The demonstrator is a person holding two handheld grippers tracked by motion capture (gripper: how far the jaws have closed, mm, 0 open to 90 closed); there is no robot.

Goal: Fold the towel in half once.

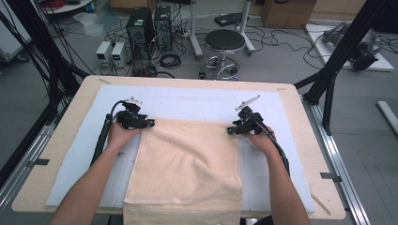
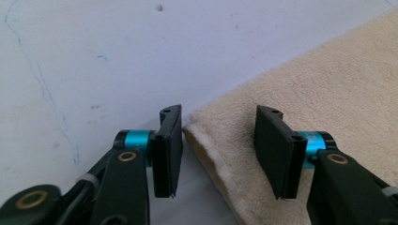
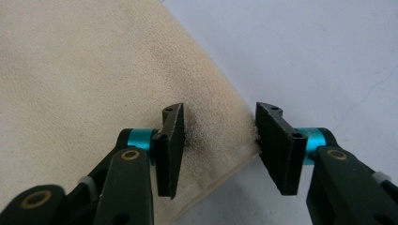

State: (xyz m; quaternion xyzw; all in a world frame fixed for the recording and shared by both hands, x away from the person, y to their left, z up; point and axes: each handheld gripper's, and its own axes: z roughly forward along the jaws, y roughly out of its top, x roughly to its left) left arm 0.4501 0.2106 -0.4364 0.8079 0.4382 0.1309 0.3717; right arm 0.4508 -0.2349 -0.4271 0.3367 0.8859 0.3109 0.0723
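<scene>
Clearly, from the high view, a cream terry-cloth towel (image 1: 185, 166) lies flat on the white mat (image 1: 75, 159) that covers the pale wooden surface (image 1: 47, 159), its near end hanging over the front edge, while the left gripper (image 1: 149, 123) sits at the towel's far left corner and the right gripper (image 1: 230, 131) at its far right corner, each held in one of the person's hands. Turning to the left gripper view, the left gripper (image 2: 218, 150) stands wide open with nothing pinched; the towel's thick hemmed corner (image 2: 206, 136) lies in the gap, nearer the jaw on the mat side, with the other jaw over the cloth. Next, in the right gripper view, the right gripper (image 3: 218, 150) is equally wide open and empty, straddling the towel's edge (image 3: 225, 140), one jaw on the pile and the other just past the hem over the mat. The step in hand looks like taking both far corners, probably to fold the towel toward the person. To do it well, I would lower each gripper until the hem sits deep between the jaws, close both together, check that the full thickness is caught, then lift evenly so the edge stays straight.
</scene>
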